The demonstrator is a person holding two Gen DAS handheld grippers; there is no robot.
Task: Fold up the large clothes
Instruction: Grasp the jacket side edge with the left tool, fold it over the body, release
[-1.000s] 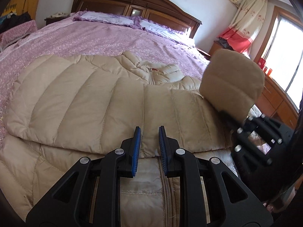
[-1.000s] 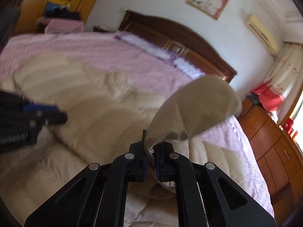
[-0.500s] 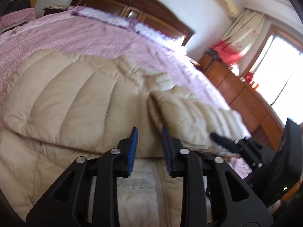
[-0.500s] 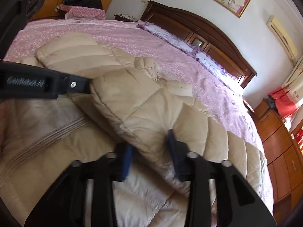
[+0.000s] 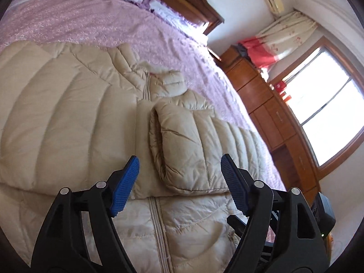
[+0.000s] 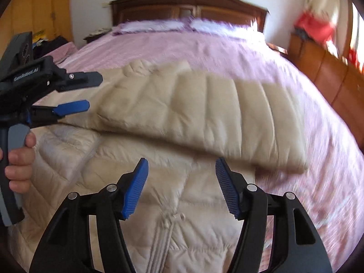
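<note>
So both sleeves are laid across the chest of the puffer jacket [image 5: 68, 118] now, which sits flat on the pink bedspread [image 5: 68, 22] with the zipper [image 5: 159, 223] running toward you. Your left gripper [image 5: 179, 184] is opening up, fingers spread wide with nothing pinched, and same deal for the right gripper [image 6: 180, 188], jaws opening and empty.

My guess is the next bit is folding the bottom half up over the sleeves. If so, let both finish opening, then drop low and grab the hem at two spots either side of the zipper, so the fold comes up even. Puffy fabric springs back, so take a deep bite and press it down after.

Where stuff is: in the left view, the cuff end of the right sleeve [image 5: 193, 150] lies just past the fingertips, not touching. In the right view the jacket's lower front is under the fingers and the sleeve [image 6: 204, 118] lies beyond them, clear of both pads
</note>
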